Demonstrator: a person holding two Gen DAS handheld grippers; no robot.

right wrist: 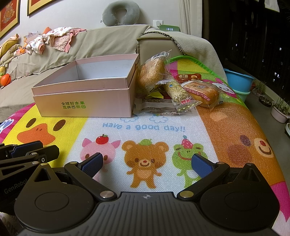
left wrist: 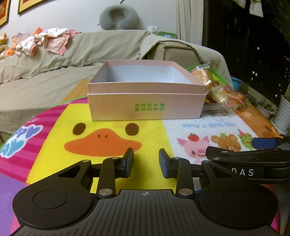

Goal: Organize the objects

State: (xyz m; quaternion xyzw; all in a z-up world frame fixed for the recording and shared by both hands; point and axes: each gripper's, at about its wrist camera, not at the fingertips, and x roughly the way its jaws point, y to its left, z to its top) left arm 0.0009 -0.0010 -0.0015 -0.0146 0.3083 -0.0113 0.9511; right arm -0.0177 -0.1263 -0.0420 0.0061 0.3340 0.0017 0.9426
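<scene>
A: How are the tongs seen?

B: The left tongs (left wrist: 146, 162) are held apart with nothing between them, above the duck face printed on the cartoon mat (left wrist: 112, 127). The right tongs (right wrist: 147, 164) are spread wide and empty over the printed bear, just beside the left ones.

A: Where is the pink box (right wrist: 85, 87) found?

B: It is set on the mat covering the counter, lid off, its white inside bare. Green characters are printed on its near wall.

A: And the snacks?

B: A pile of wrapped snacks (right wrist: 174, 87) is heaped just to the right of the box: a wrapped bun (right wrist: 151, 72) is leaned against the box wall, a grain bar (right wrist: 178, 93) and a wrapped cake (right wrist: 203, 92) are laid beside it, over a flat packet (right wrist: 154, 107).

A: Behind them?

B: A covered sofa (right wrist: 101, 41) is seen, with a grey neck pillow (right wrist: 121, 11) on top.
</scene>
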